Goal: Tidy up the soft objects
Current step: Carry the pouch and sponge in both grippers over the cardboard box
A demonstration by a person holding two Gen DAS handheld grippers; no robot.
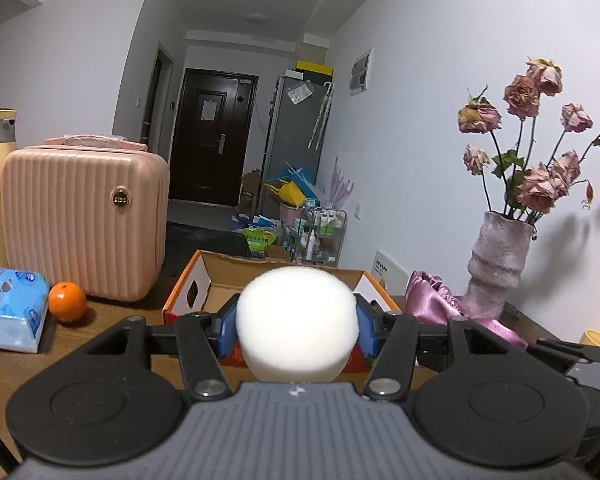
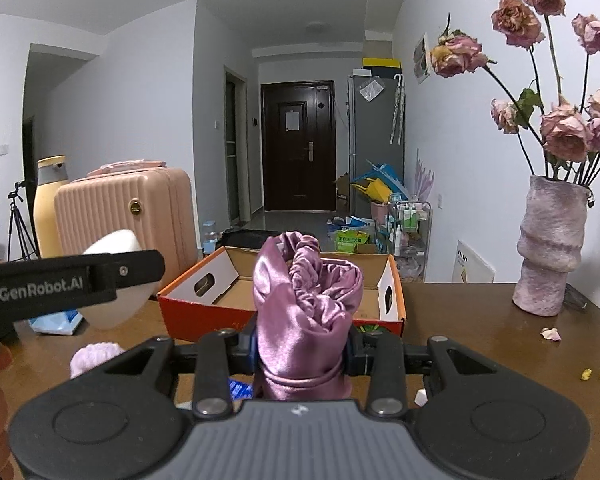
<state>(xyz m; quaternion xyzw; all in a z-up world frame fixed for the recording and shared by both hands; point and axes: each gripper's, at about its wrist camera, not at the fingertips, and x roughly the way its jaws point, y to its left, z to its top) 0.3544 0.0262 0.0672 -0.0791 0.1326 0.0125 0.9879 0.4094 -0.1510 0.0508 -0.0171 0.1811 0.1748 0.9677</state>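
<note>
Nearest my left lens, the left hand-held gripper (image 1: 297,330) is clamped on a white foam ball (image 1: 297,322), its blue pads (image 1: 227,330) pressing the ball's two sides at a moderate spread. In the right view, the right hand-held gripper (image 2: 302,350) is pinched nearly closed on a bunched pink satin cloth (image 2: 306,312), which stands up out of the jaws. Beyond both loads I see an open cardboard box (image 1: 188,300) with orange outer walls, resting on the brown wooden table (image 2: 460,320); its inside looks bare where I can see it. In the right view the left hand-held gripper enters from the left, carrying the ball beside the box's left end. A small pale pink fluffy item (image 2: 94,356) lies on the table near the right hand-held gripper; what it is I cannot tell. Left of the box stand a pink ribbed case (image 1: 84,220), an orange (image 1: 67,302) and a blue tissue pack (image 1: 14,316). To the right, a mottled vase (image 2: 548,248) holds dried roses (image 2: 562,132), with a fallen petal (image 2: 550,334) on the table near its foot.
</note>
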